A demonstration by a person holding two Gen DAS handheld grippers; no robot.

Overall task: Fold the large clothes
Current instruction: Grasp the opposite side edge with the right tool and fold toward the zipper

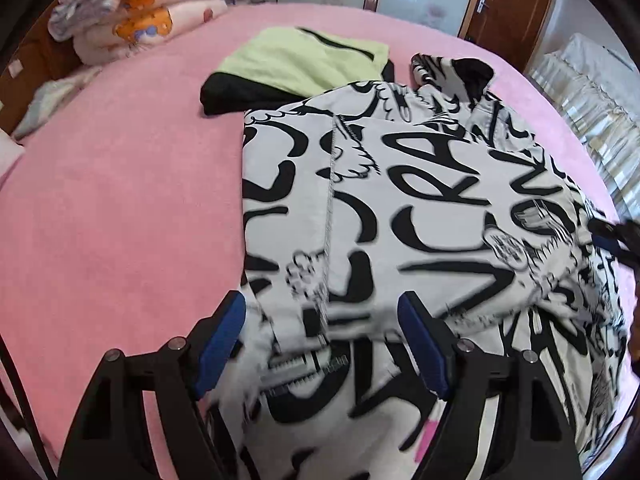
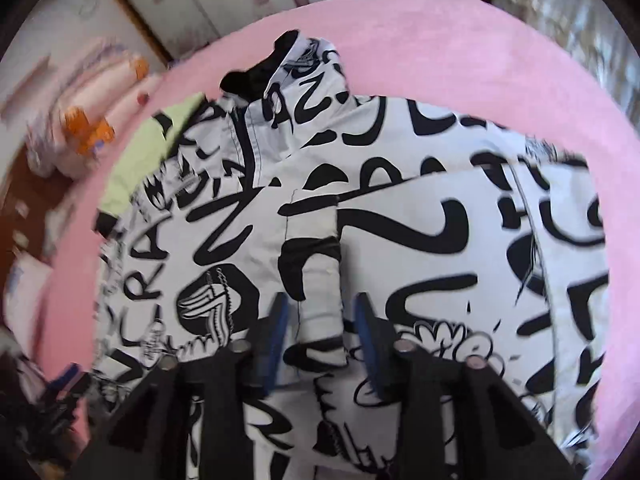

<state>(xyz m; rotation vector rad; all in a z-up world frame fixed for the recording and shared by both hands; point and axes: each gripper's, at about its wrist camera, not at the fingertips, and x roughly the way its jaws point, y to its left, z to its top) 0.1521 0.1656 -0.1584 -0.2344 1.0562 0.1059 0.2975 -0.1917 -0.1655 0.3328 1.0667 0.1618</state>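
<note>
Both your grippers point steeply down, jaws apart.

Your left gripper point(image 1: 322, 344) fills the 6 o'clock edge of its own view, blue pads spread wide with nothing pinched between them. Your right gripper point(image 2: 322, 344) also sits at 6 o'clock in its view, its jaws narrower but parted, the pads pressing on nothing. In the left view, it shows at 3 o'clock.

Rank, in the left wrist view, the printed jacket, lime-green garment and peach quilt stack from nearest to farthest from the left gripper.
1. Printed jacket, under the left gripper.
2. Lime-green garment, beyond it, mid-bed.
3. Peach quilt stack, far left corner.
</note>
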